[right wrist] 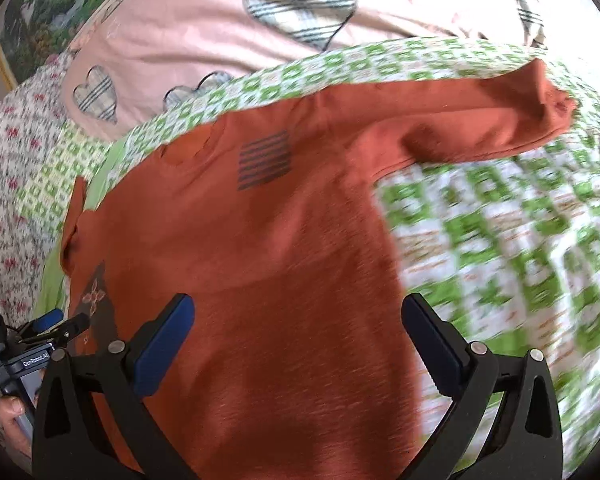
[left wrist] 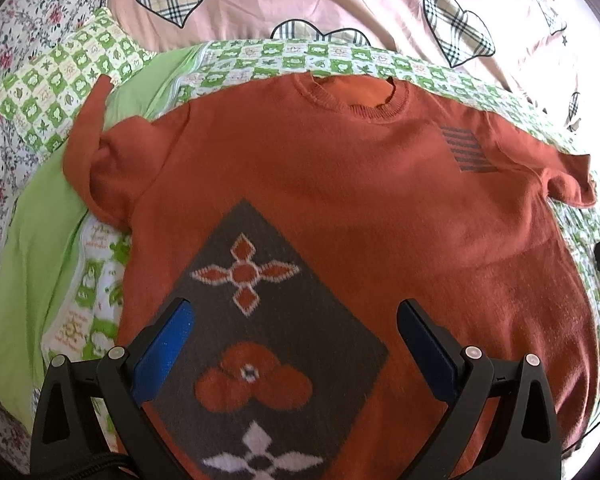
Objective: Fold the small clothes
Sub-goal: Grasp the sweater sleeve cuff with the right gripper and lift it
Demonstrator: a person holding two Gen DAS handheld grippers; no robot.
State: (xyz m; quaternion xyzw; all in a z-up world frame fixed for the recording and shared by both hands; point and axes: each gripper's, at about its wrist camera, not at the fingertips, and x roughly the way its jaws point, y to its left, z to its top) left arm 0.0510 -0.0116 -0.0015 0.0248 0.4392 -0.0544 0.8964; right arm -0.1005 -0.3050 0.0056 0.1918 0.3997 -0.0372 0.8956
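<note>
Your rust-orange sweater (left wrist: 340,200) lies front up and spread flat on the green-and-white checked bedsheet (left wrist: 340,58), and everything below is placed against it. Off its left edge a matching checked pillow (left wrist: 60,80) sits just beside the left sleeve (left wrist: 88,136), which is bent upward with its cuff pointing away from the body. Beyond that sleeve is a floral cover (left wrist: 4,120). Your left gripper (left wrist: 296,320) hangs over the lower left of the sweater, above the grey diamond panel (left wrist: 284,320) with its flower motifs; its blue-padded fingers (left wrist: 168,344) stand wide apart and hold nothing. Past the neckline (left wrist: 352,92) lies a pink duvet with plaid hearts (left wrist: 340,0). Toward the right chest is a patch of dark stripes (left wrist: 466,150). Your right gripper (right wrist: 298,320) hovers over the plain lower right of the sweater, fingers (right wrist: 160,348) equally wide and empty. The right sleeve (right wrist: 480,120) stretches out sideways across the sheet; this view is motion-blurred. Your hand (right wrist: 10,420) shows at the right view's left edge, on the left tool's handle.
</note>
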